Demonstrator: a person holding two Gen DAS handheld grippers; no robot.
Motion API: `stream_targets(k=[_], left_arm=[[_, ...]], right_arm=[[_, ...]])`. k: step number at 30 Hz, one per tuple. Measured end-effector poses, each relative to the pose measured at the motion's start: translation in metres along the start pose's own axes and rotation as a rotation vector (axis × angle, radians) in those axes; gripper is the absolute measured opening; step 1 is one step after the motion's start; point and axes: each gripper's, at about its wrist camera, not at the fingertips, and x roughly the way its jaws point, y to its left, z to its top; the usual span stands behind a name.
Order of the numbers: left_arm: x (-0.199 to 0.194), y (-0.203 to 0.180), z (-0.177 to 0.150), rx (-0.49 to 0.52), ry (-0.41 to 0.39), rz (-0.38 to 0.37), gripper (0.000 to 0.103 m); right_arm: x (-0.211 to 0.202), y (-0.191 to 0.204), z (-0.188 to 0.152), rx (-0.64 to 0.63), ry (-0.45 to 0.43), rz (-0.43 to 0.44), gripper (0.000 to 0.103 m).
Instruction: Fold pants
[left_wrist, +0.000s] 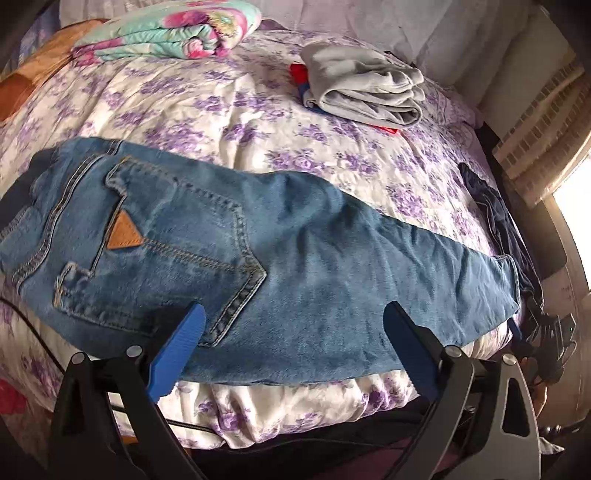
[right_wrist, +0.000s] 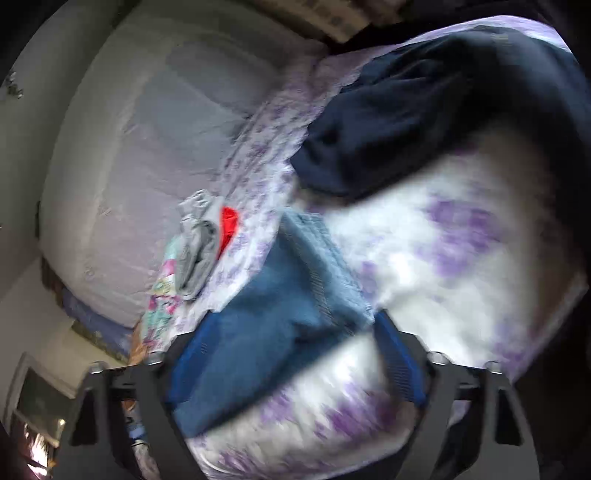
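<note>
Left wrist view: blue denim jeans (left_wrist: 280, 251) lie across the near part of the bed (left_wrist: 229, 122), on the purple-flower cover, w/ legs doubled into one long band. Waist end sits at left, back pocket up w/ orange stitching and a tan triangle patch (left_wrist: 125, 232); hem end reaches far right by the bed edge. Fabric looks mostly flat, faint creases mid-leg. Left gripper (left_wrist: 295, 325) hangs over the near edge of the jeans, blue fingers spread wide, nothing between them. Further back: folded grey garment (left_wrist: 364, 86) on sth red/blue, a floral blanket (left_wrist: 170, 29) top left, dark clothing (left_wrist: 498, 218) at right edge.

Right wrist view, blurry: hem end of the jeans (right_wrist: 280, 317) runs between the fingers of the right gripper (right_wrist: 291, 332), stitched cuff visible. Fingers stand far apart, not pinching the cloth. Dark navy garment (right_wrist: 424, 118) lies beyond on the cover.
</note>
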Motion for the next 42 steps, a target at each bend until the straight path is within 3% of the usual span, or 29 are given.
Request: stream_targets(k=[1, 4, 6, 7, 10, 12, 14, 16, 19, 20, 21, 23, 24, 28, 30, 32, 37, 38, 39, 42], left_arm=[[-0.001, 0.002, -0.001, -0.007, 0.002, -0.003, 0.094], [-0.005, 0.007, -0.002, -0.017, -0.010, 0.004, 0.094], [-0.009, 0.013, -0.003, -0.021, -0.028, 0.024, 0.094], [-0.009, 0.016, -0.003, -0.028, -0.031, 0.029, 0.094], [-0.010, 0.027, -0.002, -0.056, -0.024, 0.010, 0.094], [-0.013, 0.030, -0.002, -0.055, -0.033, 0.017, 0.094], [-0.017, 0.033, -0.001, -0.059, -0.042, 0.012, 0.094], [-0.020, 0.036, -0.001, -0.068, -0.052, 0.010, 0.094], [-0.027, 0.043, -0.003, -0.094, -0.071, 0.017, 0.094], [-0.030, 0.045, -0.003, -0.104, -0.077, 0.018, 0.094], [-0.034, 0.049, -0.005, -0.113, -0.086, 0.024, 0.094], [-0.040, 0.055, -0.008, -0.130, -0.095, 0.028, 0.094], [-0.043, 0.058, -0.010, -0.133, -0.099, 0.024, 0.094], [-0.049, 0.066, -0.013, -0.132, -0.114, 0.034, 0.094], [-0.047, 0.067, -0.012, -0.132, -0.114, 0.028, 0.095], [-0.045, 0.064, -0.011, -0.125, -0.115, 0.025, 0.095], [-0.038, 0.057, -0.012, -0.114, -0.115, 0.030, 0.095], [-0.038, 0.057, -0.013, -0.112, -0.114, 0.027, 0.095], [-0.039, 0.057, -0.014, -0.112, -0.115, 0.025, 0.095], [-0.042, 0.059, -0.015, -0.121, -0.116, 0.011, 0.095]], right_arm=[[0.002, -0.002, 0.003, 0.017, 0.004, 0.000, 0.081], [0.016, -0.008, 0.010, 0.041, 0.021, -0.008, 0.066], [0.010, -0.003, 0.009, 0.031, 0.019, 0.040, 0.028], [0.010, -0.003, 0.008, 0.036, 0.020, 0.093, 0.028], [-0.007, 0.036, 0.005, -0.119, -0.044, 0.046, 0.027], [-0.020, 0.095, -0.003, -0.345, -0.091, 0.006, 0.026], [-0.021, 0.154, -0.019, -0.537, -0.094, 0.022, 0.026], [-0.002, 0.219, -0.049, -0.722, -0.044, 0.068, 0.026], [0.048, 0.281, -0.112, -0.921, 0.088, 0.130, 0.026], [0.067, 0.290, -0.133, -0.974, 0.144, 0.138, 0.035], [0.098, 0.295, -0.165, -1.053, 0.241, 0.118, 0.044], [0.136, 0.286, -0.201, -1.101, 0.438, 0.126, 0.048], [0.137, 0.280, -0.209, -1.110, 0.456, 0.133, 0.048], [0.086, 0.281, -0.185, -1.123, 0.350, 0.264, 0.055], [0.061, 0.283, -0.173, -1.189, 0.237, 0.239, 0.058], [0.063, 0.286, -0.170, -1.244, 0.229, 0.187, 0.058], [0.098, 0.282, -0.194, -1.339, 0.337, 0.151, 0.046], [0.102, 0.279, -0.201, -1.354, 0.357, 0.143, 0.039], [0.108, 0.277, -0.205, -1.361, 0.380, 0.128, 0.026], [0.112, 0.275, -0.194, -1.252, 0.424, 0.166, 0.013]])
